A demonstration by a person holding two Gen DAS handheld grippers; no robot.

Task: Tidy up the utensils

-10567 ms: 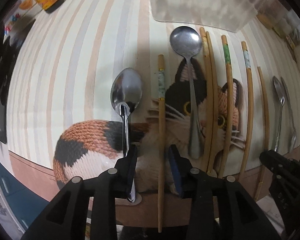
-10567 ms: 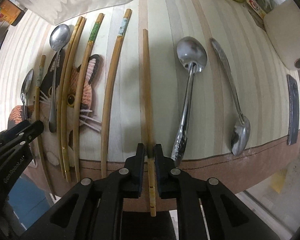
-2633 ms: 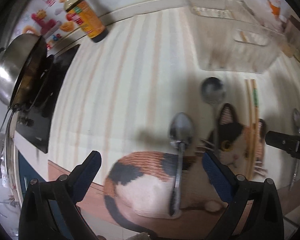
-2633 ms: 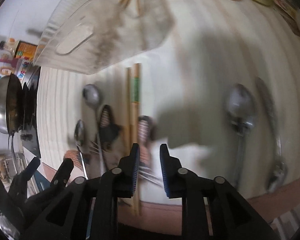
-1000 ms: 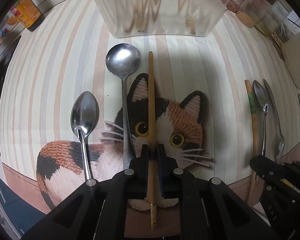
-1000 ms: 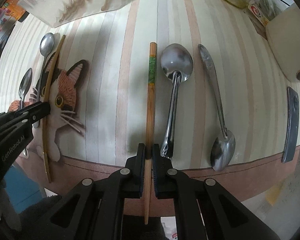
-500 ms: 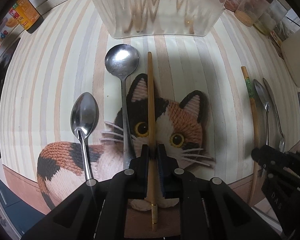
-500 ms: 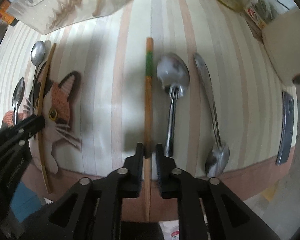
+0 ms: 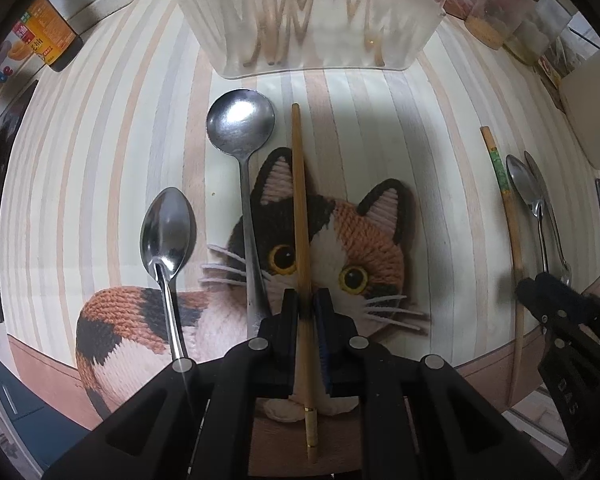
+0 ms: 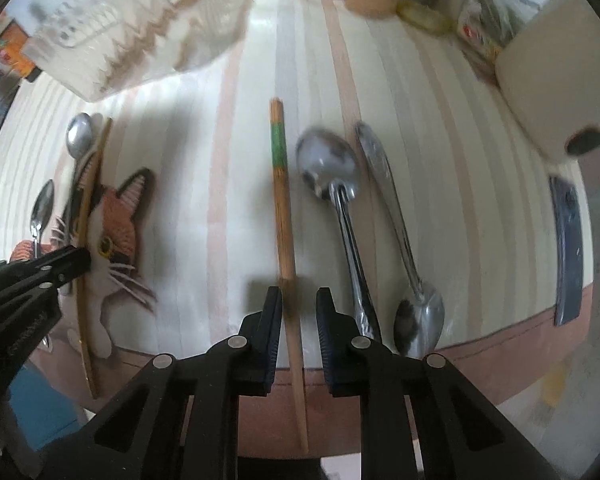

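Observation:
My left gripper (image 9: 307, 306) is shut on a plain wooden chopstick (image 9: 300, 200) that lies over the cat picture on the mat. Two spoons (image 9: 240, 128) (image 9: 167, 232) lie left of it. A clear plastic bin (image 9: 300, 20) at the back holds several chopsticks. In the right wrist view my right gripper (image 10: 298, 304) is open, its jaws standing either side of a green-banded chopstick (image 10: 281, 184) without touching it. Two more spoons (image 10: 332, 176) (image 10: 396, 216) lie just right of that chopstick.
A sauce bottle (image 9: 44, 36) stands at the back left. Jars (image 9: 500, 8) and a white roll (image 9: 592, 112) stand at the back right. A dark flat object (image 10: 568, 240) lies at the far right. The mat's brown front edge (image 10: 480, 340) is close.
My right gripper has opened, letting go of the green-banded chopstick, and the view has shifted and blurred. My left gripper stays shut on the plain chopstick.

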